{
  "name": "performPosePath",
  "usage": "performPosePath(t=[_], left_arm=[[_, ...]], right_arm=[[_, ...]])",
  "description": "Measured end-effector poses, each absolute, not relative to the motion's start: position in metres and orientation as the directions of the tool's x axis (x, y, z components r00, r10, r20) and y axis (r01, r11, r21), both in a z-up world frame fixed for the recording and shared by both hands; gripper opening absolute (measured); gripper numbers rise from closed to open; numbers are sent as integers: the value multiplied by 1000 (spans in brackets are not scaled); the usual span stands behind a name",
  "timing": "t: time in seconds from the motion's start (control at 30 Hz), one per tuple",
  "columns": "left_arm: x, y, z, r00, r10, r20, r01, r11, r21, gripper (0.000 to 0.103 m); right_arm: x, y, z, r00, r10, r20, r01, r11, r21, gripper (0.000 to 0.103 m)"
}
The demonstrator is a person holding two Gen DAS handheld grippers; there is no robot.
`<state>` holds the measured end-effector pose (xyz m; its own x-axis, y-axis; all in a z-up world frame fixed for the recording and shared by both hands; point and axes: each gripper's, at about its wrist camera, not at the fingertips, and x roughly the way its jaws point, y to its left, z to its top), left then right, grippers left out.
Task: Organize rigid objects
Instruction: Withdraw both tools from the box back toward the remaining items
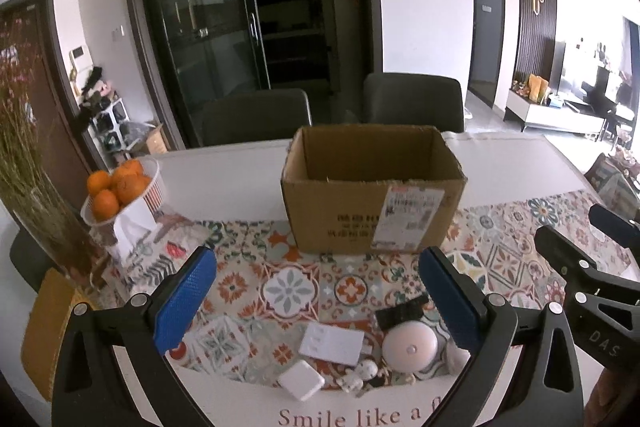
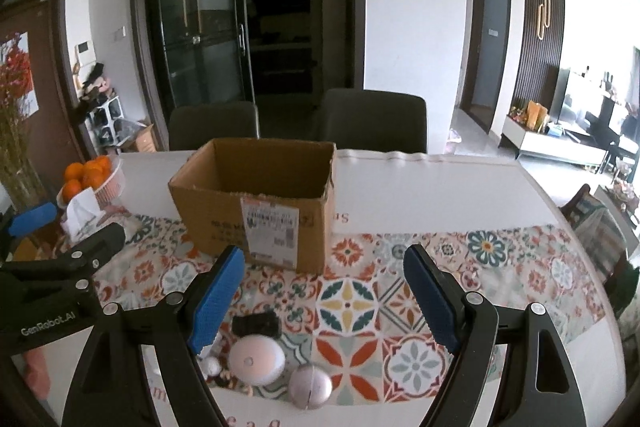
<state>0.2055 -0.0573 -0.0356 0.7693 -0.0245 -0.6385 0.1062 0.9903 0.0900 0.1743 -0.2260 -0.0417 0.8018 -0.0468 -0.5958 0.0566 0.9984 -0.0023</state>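
Counter (image 1: 224, 171), white and partly covered by a patterned tile-print mat (image 1: 280, 287), is seen in both views, with an open cardboard box (image 1: 372, 187) standing on the mat's far edge. The left gripper (image 1: 320, 303) and right gripper (image 2: 324, 299) are both held above the mat with jaws apart and nothing between the pads. Small rigid objects lie clustered near the mat's front edge: a round white puck (image 1: 409, 346) just in front of a black block (image 1: 400, 311). A white card (image 1: 332, 343) and white charger cube (image 1: 301, 379) are shown only by the left wrist view; a pale lilac ball (image 2: 310, 386) only by the right. Tiny white pieces (image 1: 366, 371) beside the puck cannot be identified. A basket of oranges (image 1: 120, 187) sits far left.
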Motion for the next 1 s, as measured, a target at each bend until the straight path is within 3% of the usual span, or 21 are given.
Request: performPosePath(t=[0.47,1.0], left_arm=[[183,-52,-92,702,-42,-711,131,989,71,103],[179,-53,-139,666,-18,-746,144,984,105,103]], right_arm=[[149,-216,-91,761,-44,-648,23,999,-41,82],[151,-214,-154,648,27,-761,-11,1000,26,80]])
